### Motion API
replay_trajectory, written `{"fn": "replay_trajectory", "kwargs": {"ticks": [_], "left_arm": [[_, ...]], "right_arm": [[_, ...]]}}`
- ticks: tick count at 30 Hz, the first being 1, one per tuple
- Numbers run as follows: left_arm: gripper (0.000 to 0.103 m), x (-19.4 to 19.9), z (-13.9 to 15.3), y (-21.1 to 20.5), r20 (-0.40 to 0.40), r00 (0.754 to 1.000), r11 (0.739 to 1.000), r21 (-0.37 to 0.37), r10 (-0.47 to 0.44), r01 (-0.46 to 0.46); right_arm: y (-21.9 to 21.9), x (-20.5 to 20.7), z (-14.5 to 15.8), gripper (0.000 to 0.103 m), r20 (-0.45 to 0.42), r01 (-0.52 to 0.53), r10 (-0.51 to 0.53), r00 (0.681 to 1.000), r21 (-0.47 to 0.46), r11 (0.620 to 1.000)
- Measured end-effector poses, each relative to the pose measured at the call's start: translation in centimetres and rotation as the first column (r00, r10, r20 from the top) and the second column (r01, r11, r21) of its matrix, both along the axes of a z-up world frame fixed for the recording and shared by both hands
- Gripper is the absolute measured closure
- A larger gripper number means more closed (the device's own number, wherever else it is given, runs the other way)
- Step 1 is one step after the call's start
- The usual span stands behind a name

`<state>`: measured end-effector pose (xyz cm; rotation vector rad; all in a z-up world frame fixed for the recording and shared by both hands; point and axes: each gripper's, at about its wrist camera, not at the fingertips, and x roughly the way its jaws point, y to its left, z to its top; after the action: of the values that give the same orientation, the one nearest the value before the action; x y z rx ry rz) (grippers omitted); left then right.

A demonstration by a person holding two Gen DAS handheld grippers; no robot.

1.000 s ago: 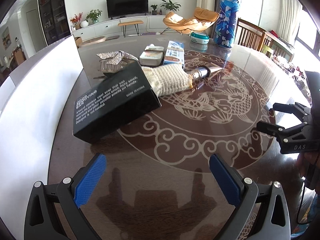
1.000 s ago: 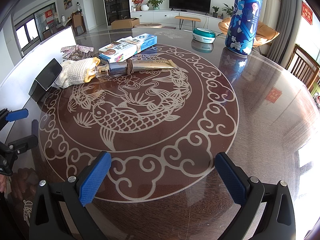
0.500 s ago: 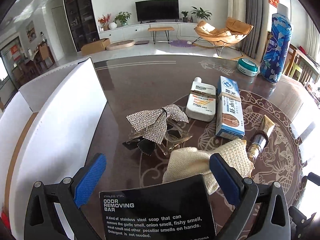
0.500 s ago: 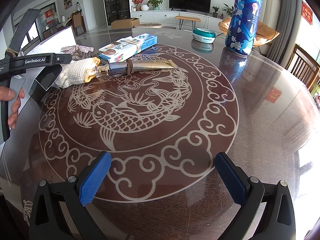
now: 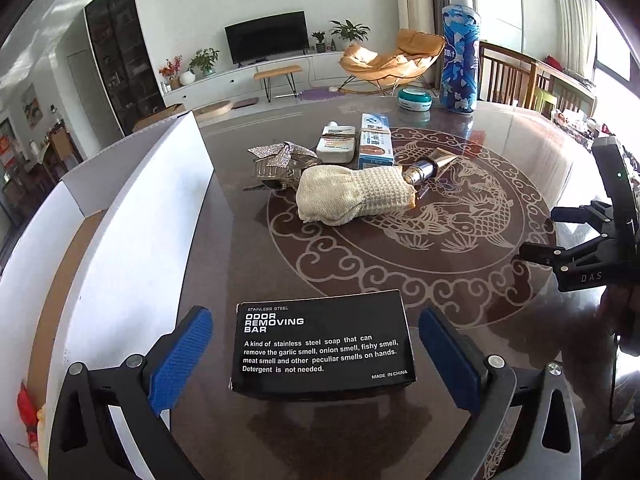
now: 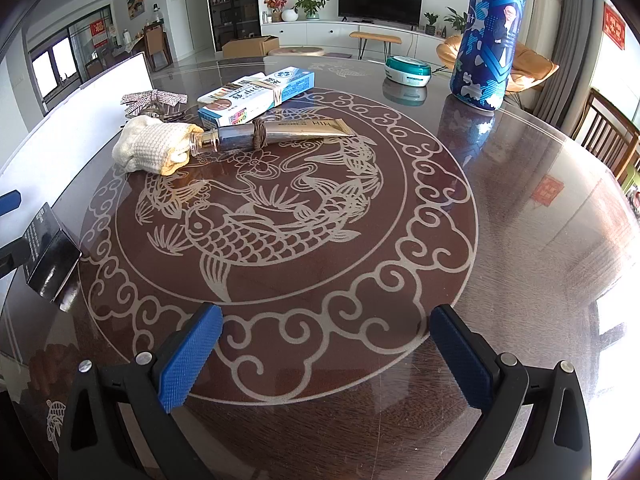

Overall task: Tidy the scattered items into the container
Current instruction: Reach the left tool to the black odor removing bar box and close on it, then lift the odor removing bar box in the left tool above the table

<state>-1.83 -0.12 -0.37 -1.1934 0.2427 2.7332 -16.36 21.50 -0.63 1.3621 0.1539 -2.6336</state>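
A black "odor removing bar" box point(image 5: 322, 342) lies flat on the table between the pads of my open left gripper point(image 5: 316, 364), with gaps on both sides. Beyond it lie a cream knitted cloth point(image 5: 352, 194), a gold tube point(image 5: 430, 164), a blue-white toothpaste box point(image 5: 374, 146), a white bottle point(image 5: 336, 144) and a sparkly bow hair clip point(image 5: 280, 154). The white container point(image 5: 132, 240) stands open at the left. My right gripper point(image 6: 326, 354) is open over bare table, with the black box point(image 6: 48, 258) at its far left.
A tall blue patterned bottle point(image 6: 490, 36) and a teal round tin point(image 6: 408, 70) stand at the table's far side. Wooden chairs point(image 5: 512, 80) border the table on the right. Something red point(image 5: 28, 408) lies inside the container.
My left gripper has swung and dropped toward the black box, which now sits between its pads. The right gripper has held still.
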Motion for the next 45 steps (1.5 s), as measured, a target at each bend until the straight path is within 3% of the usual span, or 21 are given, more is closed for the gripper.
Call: {"fn": "replay_trajectory", "kwargs": {"ticks": [4,10,14,17,24,31,39,43,45], "left_arm": [[0.000,1.1,0.1,-0.8,0.036,0.999,0.992,0.122,-0.020,0.015],[0.000,2.6,-0.2,-0.7,0.037,0.998,0.987,0.151,0.052,-0.057],[0.000,0.7,1.7,-0.7,0.017,0.992,0.971,0.200,0.128,-0.129],[0.000,-2.1,2.6,-0.4,0.055,0.978,0.943,0.257,0.202,-0.210],[0.000,-5.8,-0.7,1.7,0.179,0.956,0.941,0.204,0.234,-0.269],[0.000,-4.1,-2.2,1.1,0.189,0.947,0.956,0.086,0.261,-0.281],[0.000,-1.1,-2.2,-1.9,0.199,0.936,0.945,0.096,0.290,-0.314],[0.000,-1.0,-2.0,-2.1,0.211,0.935,0.929,0.178,0.285,-0.323],[0.000,-1.7,-1.3,-1.9,0.187,0.931,0.920,0.185,0.314,-0.347]], "right_arm": [[0.0,0.0,0.0,0.000,0.000,0.000,0.000,1.000,0.000,1.000],[0.0,0.0,0.0,0.000,0.000,0.000,0.000,1.000,0.000,1.000],[0.0,0.0,0.0,0.000,0.000,0.000,0.000,1.000,0.000,1.000],[0.0,0.0,0.0,0.000,0.000,0.000,0.000,1.000,0.000,1.000],[0.0,0.0,0.0,0.000,0.000,0.000,0.000,1.000,0.000,1.000],[0.0,0.0,-0.1,0.000,0.000,0.001,-0.001,1.000,0.000,1.000],[0.0,0.0,-0.1,0.000,0.000,0.001,-0.001,1.000,0.000,1.000],[0.0,0.0,0.0,0.000,0.000,0.001,-0.001,1.000,0.000,1.000],[0.0,0.0,0.0,0.000,0.000,0.001,-0.001,1.000,0.000,1.000]]}}
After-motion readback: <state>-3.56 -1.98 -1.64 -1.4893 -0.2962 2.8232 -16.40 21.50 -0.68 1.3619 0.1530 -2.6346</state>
